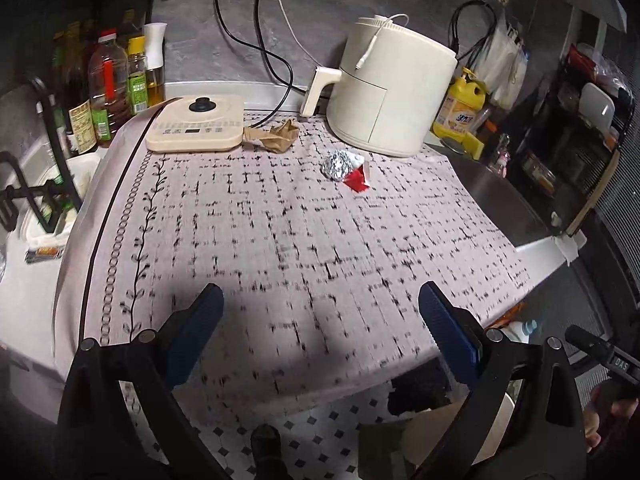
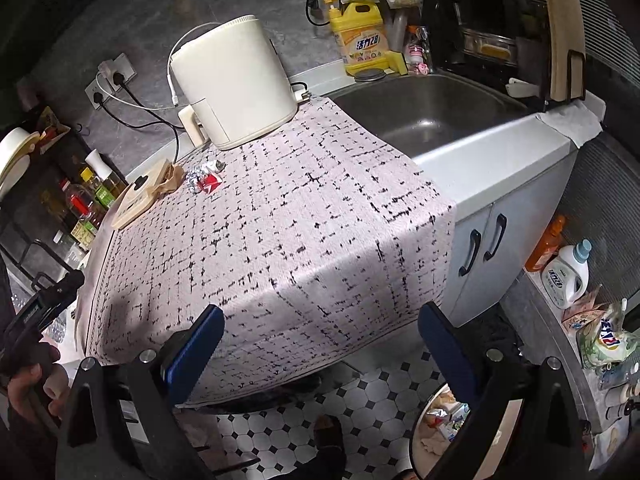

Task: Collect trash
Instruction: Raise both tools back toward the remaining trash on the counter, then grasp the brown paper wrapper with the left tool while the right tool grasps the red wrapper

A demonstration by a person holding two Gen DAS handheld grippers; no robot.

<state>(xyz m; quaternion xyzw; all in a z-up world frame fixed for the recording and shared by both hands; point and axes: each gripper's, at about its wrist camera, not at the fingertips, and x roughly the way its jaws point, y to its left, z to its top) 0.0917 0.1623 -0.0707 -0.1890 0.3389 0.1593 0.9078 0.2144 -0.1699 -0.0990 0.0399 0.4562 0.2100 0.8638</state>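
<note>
**Trash at the back of the counter, both grippers empty**

The patterned cloth [image 1: 304, 240] covers the whole counter. The air fryer [image 1: 392, 88] and induction plate [image 1: 198, 128] sit at the back near the outlets. The brown paper wad [image 1: 276, 138], foil ball [image 1: 338, 164] and red wrapper [image 1: 358, 180] lie between them. The bin [image 2: 444, 428] waits on the floor, probably for easy drops. The left gripper [image 1: 320, 320] and right gripper [image 2: 320, 336] are spread wide, holding nothing.

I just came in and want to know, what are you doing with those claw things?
A person holds two claws, both open and empty. Trash waits on the cloth: a crumpled brown paper, a foil ball and a red wrapper near the white appliance. A bin on the floor already holds some rubbish.
</note>
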